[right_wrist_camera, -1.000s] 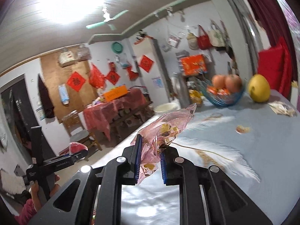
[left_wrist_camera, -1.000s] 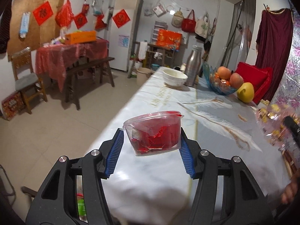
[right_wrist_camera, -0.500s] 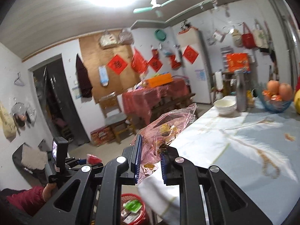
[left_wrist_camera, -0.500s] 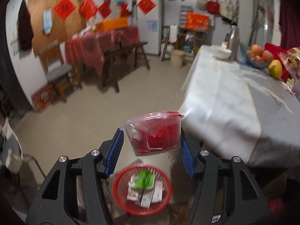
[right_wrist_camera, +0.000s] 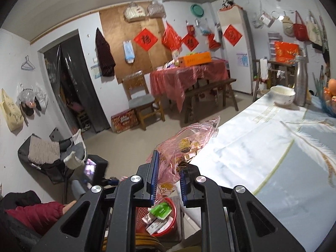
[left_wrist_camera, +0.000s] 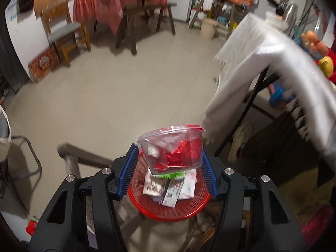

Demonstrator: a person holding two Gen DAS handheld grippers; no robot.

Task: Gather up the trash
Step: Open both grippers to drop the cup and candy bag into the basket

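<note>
Red mesh basket [left_wrist_camera: 184, 210], pink gold-printed wrapper [right_wrist_camera: 184, 147], white feather-patterned tablecloth [right_wrist_camera: 262, 147]

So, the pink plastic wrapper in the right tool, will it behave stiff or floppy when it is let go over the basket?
Probably floppy: the pink wrapper is thin, see-through film, crumpled where the right tool pinches it. It looks very light, so it may flutter and miss the red basket. It might also cling to the pads.

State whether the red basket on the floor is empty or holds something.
Holds something: the red basket has a green packet and paper cartons lying inside.
</note>
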